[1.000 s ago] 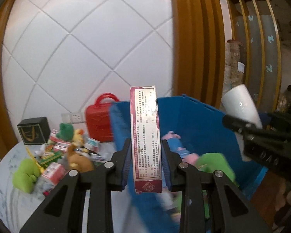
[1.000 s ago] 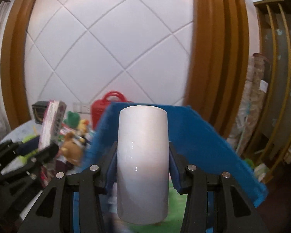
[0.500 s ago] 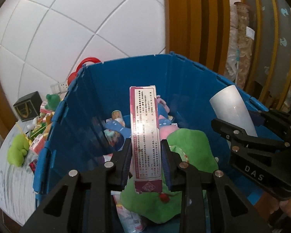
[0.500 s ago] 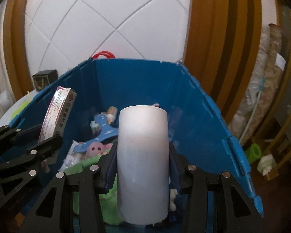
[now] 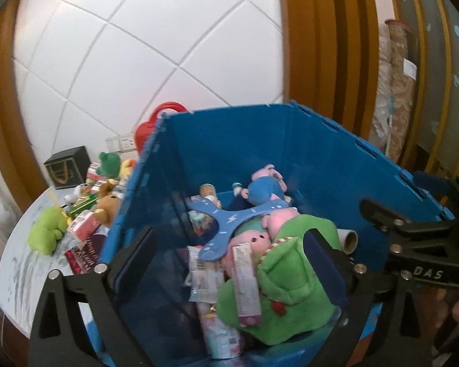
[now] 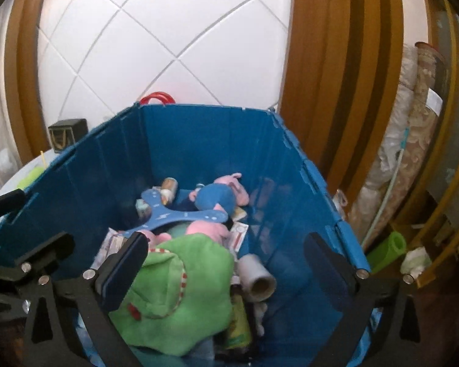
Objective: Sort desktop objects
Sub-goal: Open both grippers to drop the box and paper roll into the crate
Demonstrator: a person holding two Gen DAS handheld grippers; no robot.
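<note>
At nine o'clock in the left wrist view, a round table [image 5: 18,263] carries a green plush frog [image 5: 47,232], small boxes and a black box [image 5: 66,166], just beside the blue crate [image 5: 290,153] that fills the middle. Over the crate the left gripper [image 5: 229,260] has its jaws spreading with nothing between them, and the pink carton [image 5: 247,284] lies released on the green plush [image 5: 293,290] at six o'clock. Toward three o'clock the right gripper [image 6: 226,263] is likewise opening and empty, with the white roll [image 6: 257,278] lying on its side in the crate just beside the green plush, near the right wall.
</note>
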